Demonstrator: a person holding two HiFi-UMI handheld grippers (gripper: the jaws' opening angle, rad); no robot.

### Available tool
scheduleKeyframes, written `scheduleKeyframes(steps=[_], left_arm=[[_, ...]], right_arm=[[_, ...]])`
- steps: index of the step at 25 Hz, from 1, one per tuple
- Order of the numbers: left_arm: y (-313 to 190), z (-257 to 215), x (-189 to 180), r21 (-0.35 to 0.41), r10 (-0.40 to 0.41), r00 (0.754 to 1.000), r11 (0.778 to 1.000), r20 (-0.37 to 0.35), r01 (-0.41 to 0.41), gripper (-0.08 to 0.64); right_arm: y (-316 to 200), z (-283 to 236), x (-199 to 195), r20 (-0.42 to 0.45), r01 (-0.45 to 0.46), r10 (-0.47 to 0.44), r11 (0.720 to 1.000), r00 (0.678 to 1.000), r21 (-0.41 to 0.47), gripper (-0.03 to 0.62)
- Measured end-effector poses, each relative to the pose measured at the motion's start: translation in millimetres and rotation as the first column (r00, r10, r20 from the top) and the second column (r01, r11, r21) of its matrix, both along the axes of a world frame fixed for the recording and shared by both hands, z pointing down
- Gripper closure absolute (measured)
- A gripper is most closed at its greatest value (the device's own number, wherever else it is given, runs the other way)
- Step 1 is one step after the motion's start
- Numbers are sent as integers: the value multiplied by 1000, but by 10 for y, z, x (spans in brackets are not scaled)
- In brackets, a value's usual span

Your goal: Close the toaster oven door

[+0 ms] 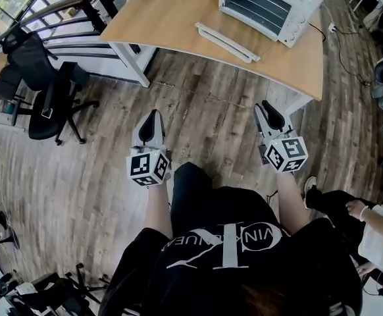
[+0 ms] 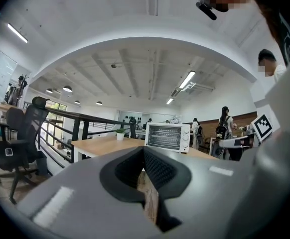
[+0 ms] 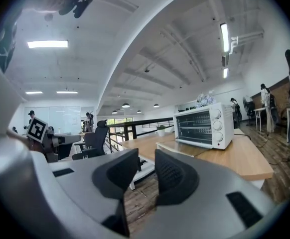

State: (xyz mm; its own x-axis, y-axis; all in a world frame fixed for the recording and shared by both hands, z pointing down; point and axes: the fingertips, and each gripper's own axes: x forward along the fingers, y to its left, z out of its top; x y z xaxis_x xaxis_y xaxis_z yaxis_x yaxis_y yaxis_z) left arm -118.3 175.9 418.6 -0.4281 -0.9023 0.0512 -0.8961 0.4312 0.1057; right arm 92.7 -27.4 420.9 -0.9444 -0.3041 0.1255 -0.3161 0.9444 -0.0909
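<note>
Head view: the white toaster oven (image 1: 268, 5) stood on the wooden table (image 1: 168, 22) at the upper right of the frame, its door (image 1: 226, 43) folded down flat onto the tabletop in front of it. Both grippers hung over the plank floor, well apart from the table. The left gripper (image 1: 153, 117) had its jaws closed tip to tip on nothing. The right gripper (image 1: 268, 108) showed a narrow empty gap between its jaws. A black office chair (image 1: 45, 92) stood at left.

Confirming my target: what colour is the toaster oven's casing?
White; the boxy metal toaster oven shows best in the right gripper view.
</note>
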Motion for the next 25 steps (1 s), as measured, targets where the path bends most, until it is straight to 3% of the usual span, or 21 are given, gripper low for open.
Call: scheduleKeyframes(steps=[11, 25], left_arm=[[-978, -37, -461, -2, 193, 981, 981, 9, -193, 550], [-2214, -122, -1041, -20, 431, 902, 902, 26, -431, 549]], right_arm=[[-474, 28, -211, -9, -157, 157, 988, 988, -14, 526], [-1045, 54, -572, -19, -372, 372, 927, 928, -41, 526]])
